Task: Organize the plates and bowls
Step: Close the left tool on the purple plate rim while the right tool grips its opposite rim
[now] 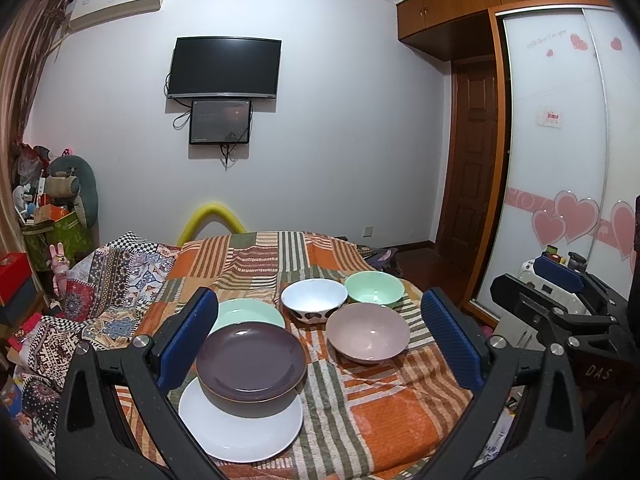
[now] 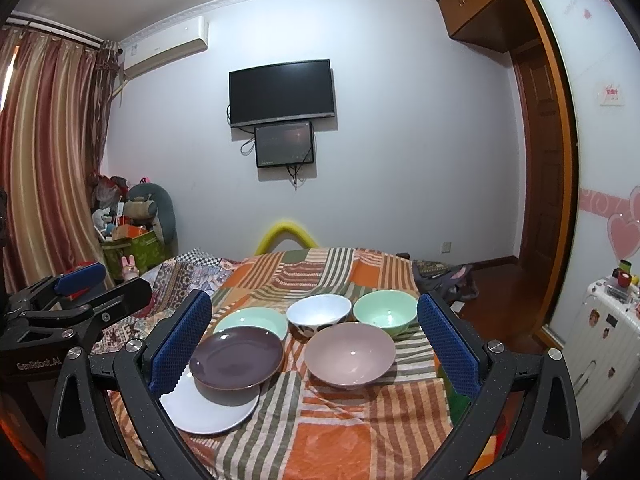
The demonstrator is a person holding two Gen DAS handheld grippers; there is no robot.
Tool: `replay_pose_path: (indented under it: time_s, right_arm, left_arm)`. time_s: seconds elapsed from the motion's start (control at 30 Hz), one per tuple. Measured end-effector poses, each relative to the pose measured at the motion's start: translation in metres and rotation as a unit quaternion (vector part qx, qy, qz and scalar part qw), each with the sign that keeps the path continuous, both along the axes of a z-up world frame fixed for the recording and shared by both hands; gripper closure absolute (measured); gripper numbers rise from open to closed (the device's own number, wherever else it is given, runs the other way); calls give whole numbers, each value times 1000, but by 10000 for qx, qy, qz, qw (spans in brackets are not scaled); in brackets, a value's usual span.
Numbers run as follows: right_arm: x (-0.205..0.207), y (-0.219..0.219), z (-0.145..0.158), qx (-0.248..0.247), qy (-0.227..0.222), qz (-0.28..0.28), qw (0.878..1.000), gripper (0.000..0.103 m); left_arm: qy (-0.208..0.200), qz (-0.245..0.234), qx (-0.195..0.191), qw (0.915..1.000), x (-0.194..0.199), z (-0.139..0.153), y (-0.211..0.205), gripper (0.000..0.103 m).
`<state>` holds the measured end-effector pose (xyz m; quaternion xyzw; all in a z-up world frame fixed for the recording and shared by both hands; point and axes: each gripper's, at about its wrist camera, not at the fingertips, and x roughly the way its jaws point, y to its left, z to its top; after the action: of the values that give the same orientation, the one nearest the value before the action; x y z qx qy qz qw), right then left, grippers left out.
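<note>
On the striped cloth, a purple plate (image 1: 251, 364) (image 2: 237, 357) rests on a white plate (image 1: 240, 428) (image 2: 210, 410). A mint plate (image 1: 248, 312) (image 2: 253, 320) lies behind them. To the right stand a white bowl with dark spots (image 1: 314, 300) (image 2: 319, 314), a mint bowl (image 1: 374, 288) (image 2: 386, 312) and a pink bowl (image 1: 368, 332) (image 2: 350, 354). My left gripper (image 1: 320, 344) is open and empty, above the near edge. My right gripper (image 2: 314, 344) is open and empty too, beside it on the right (image 1: 560, 280).
The dishes sit on a cloth-covered table (image 1: 380, 412) (image 2: 340, 440) against a patterned bed (image 1: 112, 280). A wardrobe with sliding doors (image 1: 560, 140) is at the right, a white suitcase (image 2: 600, 348) on the floor, clutter and toys (image 1: 56, 216) at the left.
</note>
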<state>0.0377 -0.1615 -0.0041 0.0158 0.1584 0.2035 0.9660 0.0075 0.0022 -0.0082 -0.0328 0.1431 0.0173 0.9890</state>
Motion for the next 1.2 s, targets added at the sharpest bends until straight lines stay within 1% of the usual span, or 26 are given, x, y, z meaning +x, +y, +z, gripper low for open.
replay_pose_path:
  time_s: [0.13,0.27,0.3,0.4,0.47,0.53,0.6,0.63,0.7,0.73,0.77,0.8,0.9,0.97,1.07,1.13,1.2]
  right_arm:
    - [10,7,-11,-24,189,61,9998,1]
    - [22,22,-26,-147,397,123,9990,1]
    - [25,26,-30,-177,446,152,9987,2]
    - [35,39,-40,-299,607,235,9974,9]
    - [42,47,-48,-358,733,293,9962,10]
    - [50,54,-56,-406,862,356,9948,13]
    - [57,62,-65,-451,1012,424,9929,17]
    - [61,64,-70,-462,1083,446,9920,19]
    - [68,71,-80,-503,1276,520,9892,27]
    - [71,74,-85,-518,1380,558,9875,29]
    - [75,77,-91,-540,1492,593,9855,33]
    - [80,83,-96,-577,1606,633,9833,37]
    - [90,94,-113,-686,1886,698,9772,42]
    - [97,99,-124,-738,2034,679,9739,42]
    - [108,106,-136,-797,2215,624,9699,45]
    - [114,112,-146,-847,2342,609,9666,48]
    - [118,115,-155,-873,2492,631,9625,55]
  left_arm:
    - [69,76,-5,9999,7,-8,16,0]
    - [262,323,-87,9991,22,-23,45,1]
    - [320,396,-116,9986,26,-27,53,2]
    - [617,645,-89,9960,44,-44,79,16]
    - [796,797,-35,9936,55,-55,95,19]
    - [979,901,-34,9911,66,-66,109,24]
    - [1201,904,-130,9886,80,-81,126,27]
    - [1316,916,-202,9868,87,-88,135,31]
    - [1571,945,-354,9824,104,-106,155,35]
    - [1672,954,-403,9805,112,-114,162,37]
    - [1740,964,-425,9791,117,-120,167,39]
    - [1820,987,-439,9773,121,-127,172,42]
    - [2058,953,-486,9727,139,-150,185,48]
    - [2201,805,-609,9702,149,-165,194,52]
    - [2362,753,-589,9670,161,-179,198,56]
    - [2463,707,-587,9648,169,-189,201,59]
    - [2547,648,-613,9629,177,-198,203,60]
